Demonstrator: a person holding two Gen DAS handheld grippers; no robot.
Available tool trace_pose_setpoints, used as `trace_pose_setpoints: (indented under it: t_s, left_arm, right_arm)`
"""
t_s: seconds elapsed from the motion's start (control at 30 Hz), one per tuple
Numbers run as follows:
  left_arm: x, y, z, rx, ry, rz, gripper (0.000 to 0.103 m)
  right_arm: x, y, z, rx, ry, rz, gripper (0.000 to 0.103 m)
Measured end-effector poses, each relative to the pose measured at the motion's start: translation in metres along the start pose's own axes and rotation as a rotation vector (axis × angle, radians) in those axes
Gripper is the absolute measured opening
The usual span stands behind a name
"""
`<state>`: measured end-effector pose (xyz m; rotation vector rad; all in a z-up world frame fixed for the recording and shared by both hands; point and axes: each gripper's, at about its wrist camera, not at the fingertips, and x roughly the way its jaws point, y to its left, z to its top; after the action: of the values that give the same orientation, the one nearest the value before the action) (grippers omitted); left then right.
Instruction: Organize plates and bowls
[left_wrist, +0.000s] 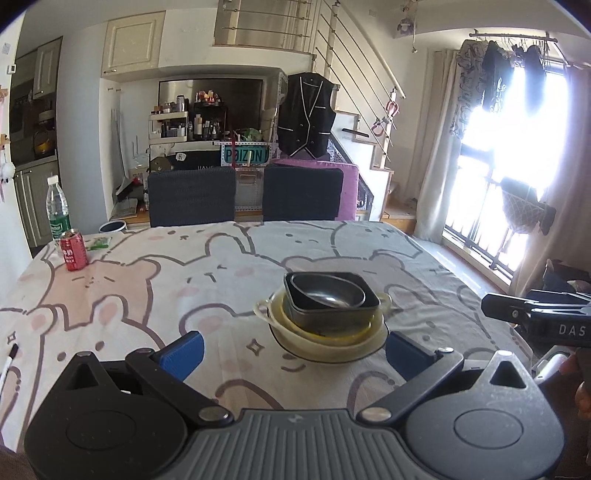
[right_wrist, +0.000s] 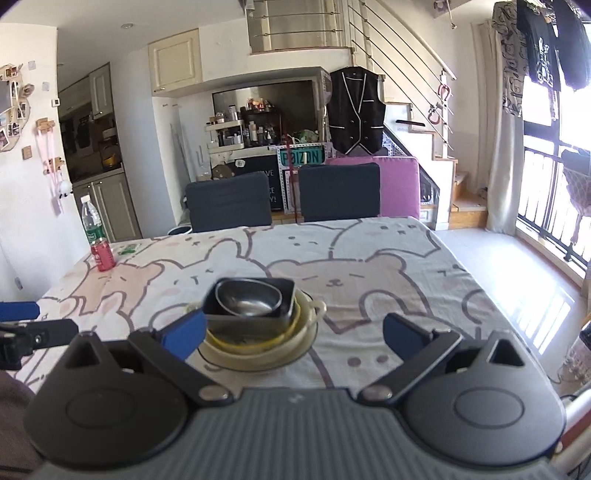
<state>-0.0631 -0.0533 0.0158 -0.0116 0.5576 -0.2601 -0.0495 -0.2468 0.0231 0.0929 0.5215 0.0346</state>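
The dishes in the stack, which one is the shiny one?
The small metal bowl on the very top. It gleams silver; the square dish under it is dark, the lower ones cream.

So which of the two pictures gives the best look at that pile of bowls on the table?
The left wrist view: the stack of bowls sits whole between the open fingers of the left claw, nothing covering it. In the right wrist view the stack is partly hidden behind one blue finger of the right claw.

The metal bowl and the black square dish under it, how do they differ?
The metal bowl is round and shiny grey; the black square dish is matte with straight sides and corners. The bowl is smaller, tilted inside the dish, which sits level. Both are empty and nested in one stack.
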Motion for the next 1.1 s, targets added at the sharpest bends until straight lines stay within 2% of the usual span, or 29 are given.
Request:
trace_pose_setpoints:
  t_s: [0.57,1.1]
  left_arm:
    - [0.003,0.007,-0.027,0.005,-0.011,0.115,0.103]
    - [0.005,0.002,-0.037,0.026,-0.011,0.117,0.103]
  right_arm:
    - [-0.001,0.009,-0.037,-0.076,-0.011,-0.026,0.103]
    - [-0.002,0.006,-0.04,-0.048,-0.02,-0.027,0.103]
